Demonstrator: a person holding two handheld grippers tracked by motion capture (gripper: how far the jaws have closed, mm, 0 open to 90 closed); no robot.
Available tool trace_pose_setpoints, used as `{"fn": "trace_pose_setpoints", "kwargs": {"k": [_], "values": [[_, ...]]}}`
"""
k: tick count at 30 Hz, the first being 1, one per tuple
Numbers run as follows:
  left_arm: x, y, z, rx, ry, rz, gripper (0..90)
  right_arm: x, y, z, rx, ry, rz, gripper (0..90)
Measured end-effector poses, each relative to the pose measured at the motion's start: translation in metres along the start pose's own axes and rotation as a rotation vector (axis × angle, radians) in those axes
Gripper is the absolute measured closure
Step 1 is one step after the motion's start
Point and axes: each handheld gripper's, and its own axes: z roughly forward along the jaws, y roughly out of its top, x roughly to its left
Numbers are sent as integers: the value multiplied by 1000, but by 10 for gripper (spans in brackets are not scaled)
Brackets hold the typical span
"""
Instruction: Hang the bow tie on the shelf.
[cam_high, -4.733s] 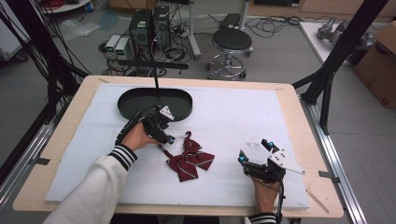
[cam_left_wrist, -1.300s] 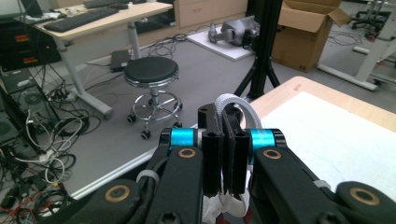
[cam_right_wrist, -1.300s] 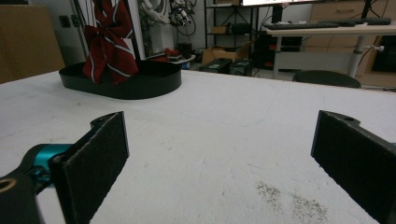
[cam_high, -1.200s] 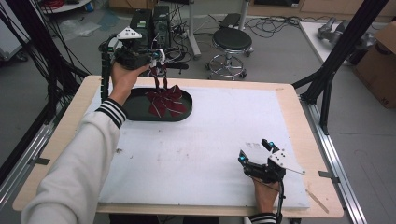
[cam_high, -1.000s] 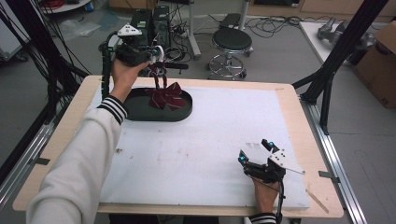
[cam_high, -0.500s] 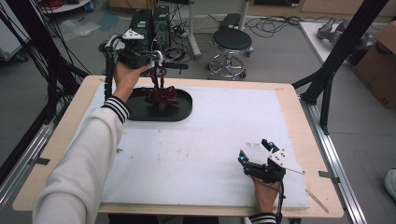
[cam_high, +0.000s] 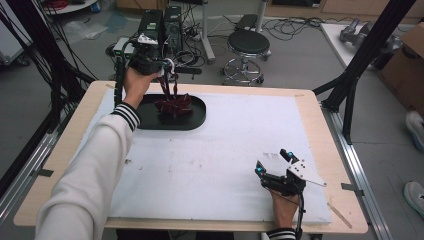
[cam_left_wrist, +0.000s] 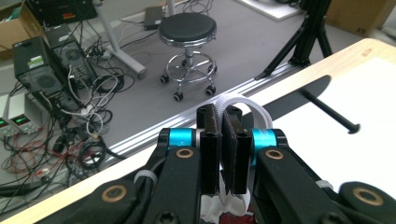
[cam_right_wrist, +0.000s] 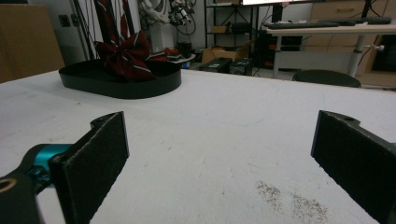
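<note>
High view, left tongs (cam_high: 165, 67) clamping bow tie (cam_high: 172, 105) strap, right tongs (cam_high: 272, 162) wide apart

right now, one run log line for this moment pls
left claw: shut on bow tie strap | bow tie: resting in black tray | right claw: open, idle

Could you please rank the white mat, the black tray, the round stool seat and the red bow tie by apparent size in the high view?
1. White mat
2. Black tray
3. Round stool seat, though it sits farther off on the floor
4. Red bow tie
</note>
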Motion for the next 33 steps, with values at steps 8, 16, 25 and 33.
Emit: {"fn": "trace_pose_setpoints", "kwargs": {"k": [8,16,25,33], "values": [[1,-1,4,31,34,-14,555,0,0,0,0,1,2,30],[4,-1,3,69,54,3,228,0,0,0,2,1,0,30],[9,4,-2,126,162,116,165,0,0,0,2,-1,3,30],[5,4,3,180,185,218,151,0,0,1,1,-1,4,30]]}}
